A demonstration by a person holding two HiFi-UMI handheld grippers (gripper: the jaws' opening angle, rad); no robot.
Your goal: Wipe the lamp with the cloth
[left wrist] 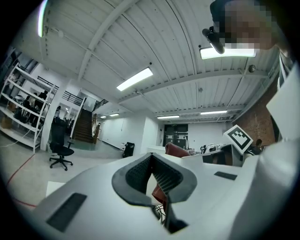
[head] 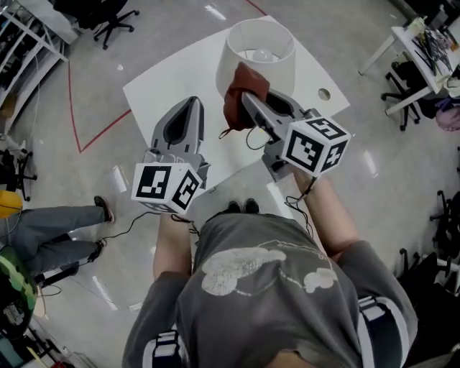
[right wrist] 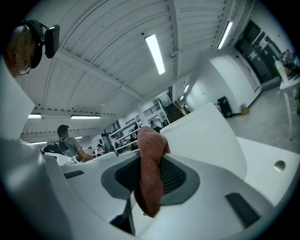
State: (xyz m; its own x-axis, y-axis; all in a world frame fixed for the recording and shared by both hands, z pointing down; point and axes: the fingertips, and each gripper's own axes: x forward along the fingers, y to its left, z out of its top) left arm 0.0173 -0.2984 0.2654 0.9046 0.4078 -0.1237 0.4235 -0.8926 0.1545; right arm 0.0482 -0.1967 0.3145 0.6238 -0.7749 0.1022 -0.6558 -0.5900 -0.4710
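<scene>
The lamp's white shade [head: 259,49] stands at the far side of the white table [head: 162,86]. My right gripper [head: 248,97] is shut on a rust-red cloth [head: 243,92], which hangs bunched against the near side of the shade. In the right gripper view the cloth [right wrist: 151,173] drapes down between the jaws of that gripper [right wrist: 149,157], with the shade [right wrist: 206,136] just behind it. My left gripper [head: 191,104] hovers left of the lamp, apart from it. It [left wrist: 151,157] is shut with nothing in it, and past it I see the cloth [left wrist: 176,150].
A small round hole [head: 324,93] marks the table's right corner. A seated person's legs [head: 50,230] are on the floor to the left. Office chairs [head: 115,20] and a cluttered desk [head: 428,43] stand farther off. A red floor line [head: 100,133] runs left of the table.
</scene>
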